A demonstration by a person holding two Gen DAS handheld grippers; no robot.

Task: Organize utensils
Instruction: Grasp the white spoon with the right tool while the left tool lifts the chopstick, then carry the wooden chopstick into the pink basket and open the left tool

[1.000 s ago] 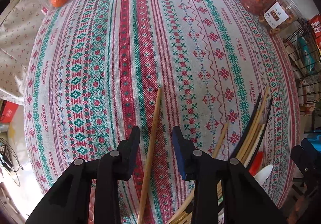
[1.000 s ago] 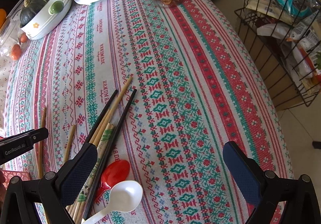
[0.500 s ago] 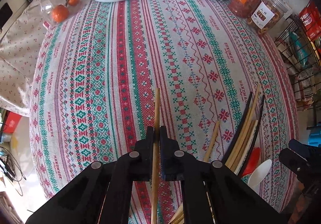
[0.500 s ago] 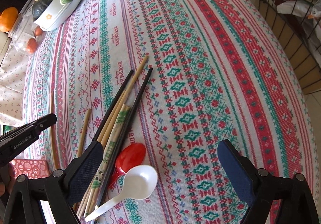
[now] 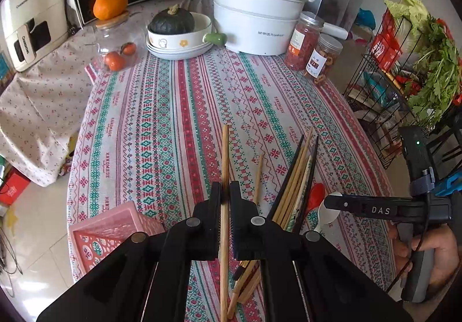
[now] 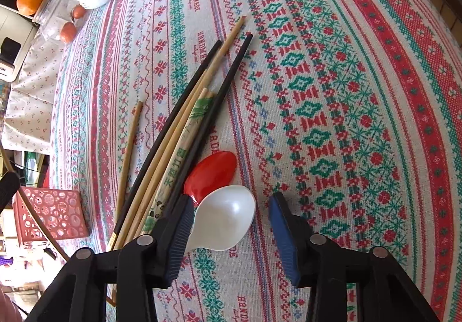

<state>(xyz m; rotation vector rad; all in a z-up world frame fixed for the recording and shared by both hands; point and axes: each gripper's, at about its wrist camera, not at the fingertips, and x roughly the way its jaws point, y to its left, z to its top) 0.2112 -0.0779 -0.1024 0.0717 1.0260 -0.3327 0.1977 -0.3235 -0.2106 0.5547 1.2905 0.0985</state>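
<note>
Chopstick, bamboo [image 5: 224, 154]: pinched in left gripper [image 5: 225, 192], lifted above tablecloth; thin grip, may pivot or slip. White spoon [image 6: 228, 215]: on cloth, right gripper [image 6: 231, 223] jaws closing around bowl, not yet gripping; smooth curve may squirt free.

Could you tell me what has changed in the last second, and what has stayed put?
The left gripper closed on a wooden chopstick and lifted it clear of the tablecloth. The right gripper came down over the white spoon; its jaws have been closing, but the right pad is not yet touching it. The chopstick pile, red spoon and pink basket stayed where they were.
</note>
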